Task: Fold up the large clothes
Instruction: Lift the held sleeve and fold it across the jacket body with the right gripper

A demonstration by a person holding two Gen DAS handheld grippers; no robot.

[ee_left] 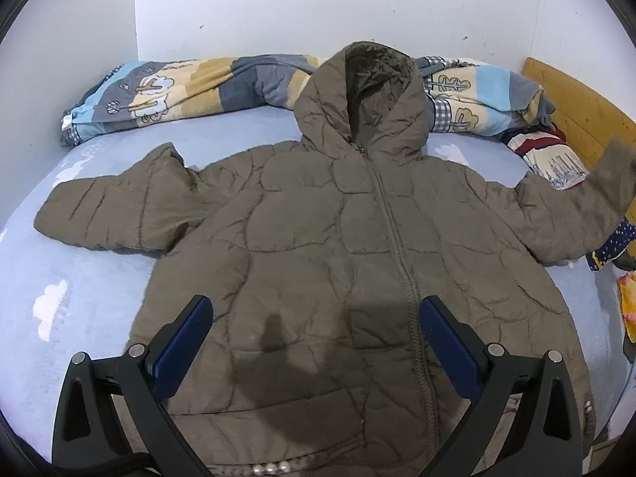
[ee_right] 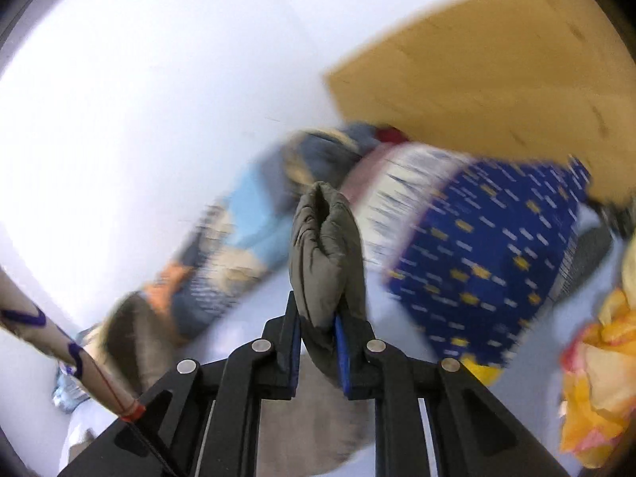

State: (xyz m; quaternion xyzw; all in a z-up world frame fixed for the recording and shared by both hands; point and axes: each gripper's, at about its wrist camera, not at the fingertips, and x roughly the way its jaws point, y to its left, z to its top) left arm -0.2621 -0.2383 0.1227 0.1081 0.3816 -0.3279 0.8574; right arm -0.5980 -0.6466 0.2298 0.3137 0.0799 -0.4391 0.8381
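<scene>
Jacket [ee_left: 349, 238], padded, hooded: soft, light, slick shell.
My right gripper [ee_right: 316, 320] clamps the cuff [ee_right: 324, 246] at three o'clock; left gripper [ee_left: 316, 318] gapes, empty; I'd pinch bunched padding.

The left wrist view is sharp and evenly lit by soft, cool light, with the white wall [ee_left: 278, 4] bright but not blown out, and a dim shadow lying at lower centre on the olive quilted hooded jacket [ee_left: 338, 238]. Fisheye bending curves the pale blue bedsheet [ee_left: 79, 278] and leaves black corners. The right wrist view is heavily motion-blurred, its wall glaring white at upper left, while the pinched olive sleeve end [ee_right: 326, 254] at centre is crisp.
</scene>
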